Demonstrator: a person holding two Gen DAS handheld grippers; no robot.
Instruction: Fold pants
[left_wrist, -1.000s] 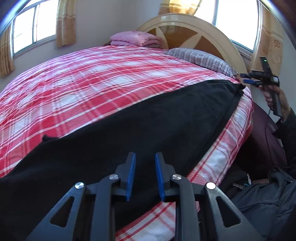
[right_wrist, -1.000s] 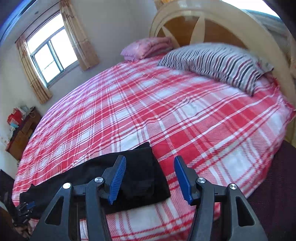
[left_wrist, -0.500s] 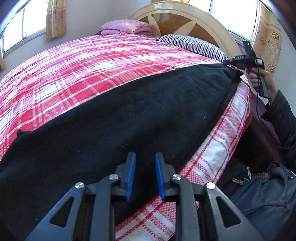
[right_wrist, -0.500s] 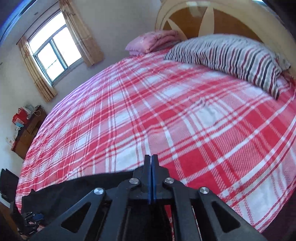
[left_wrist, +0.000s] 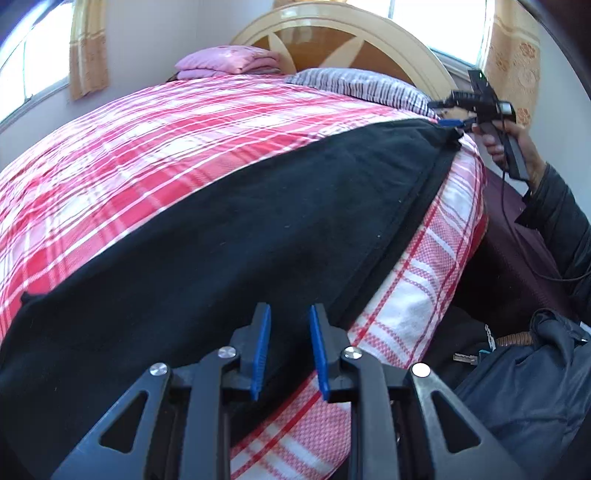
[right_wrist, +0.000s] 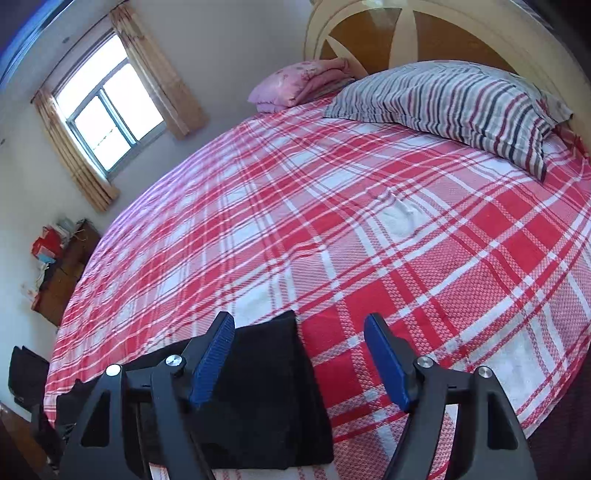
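Observation:
Black pants lie stretched flat along the near edge of a bed with a red and white plaid sheet. My left gripper hovers just above one end of the pants, jaws a little apart and empty. My right gripper is open and empty above the other end of the pants, whose corner lies under its left finger. The right gripper also shows in the left wrist view, at the far end of the pants.
A striped pillow and a folded pink blanket lie by the wooden headboard. A dark bag sits beside the bed. A wooden cabinet with clutter stands under the window.
My right gripper was open, shut on the pants' end half a second ago, and is now open again and off the cloth. My left gripper stays over the other end, slightly open.

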